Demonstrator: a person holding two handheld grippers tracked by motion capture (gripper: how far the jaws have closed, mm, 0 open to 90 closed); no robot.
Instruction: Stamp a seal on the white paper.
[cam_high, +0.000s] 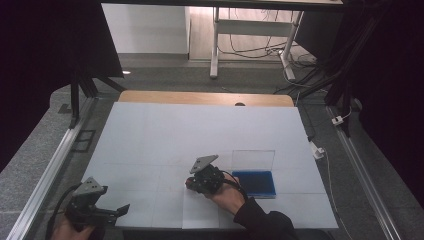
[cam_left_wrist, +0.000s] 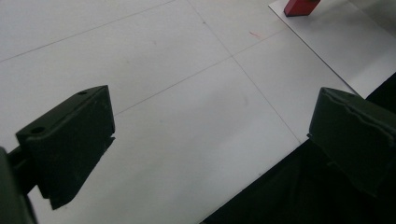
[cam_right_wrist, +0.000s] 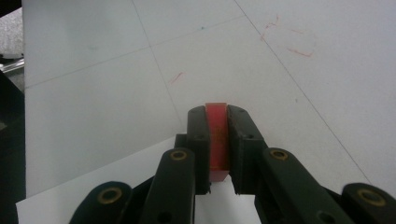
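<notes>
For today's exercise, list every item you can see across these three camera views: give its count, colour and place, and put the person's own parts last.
Red block: 1, red, clamped between the right gripper's jaws, just above the white sheet.
Open case: 1, blue base with clear upright lid, right of the right gripper.
White sheet: 1, white with faint grid lines, covers the table.
Wooden table edge: 1, tan, along the sheet's far side.
White frame: 1, on the floor beyond the table.
Left gripper: 1, black, jaws wide apart, near-left corner.
Right gripper: 1, black, near the front centre.
Hands: 2, at the bottom edge; the right one has a dark sleeve.
</notes>
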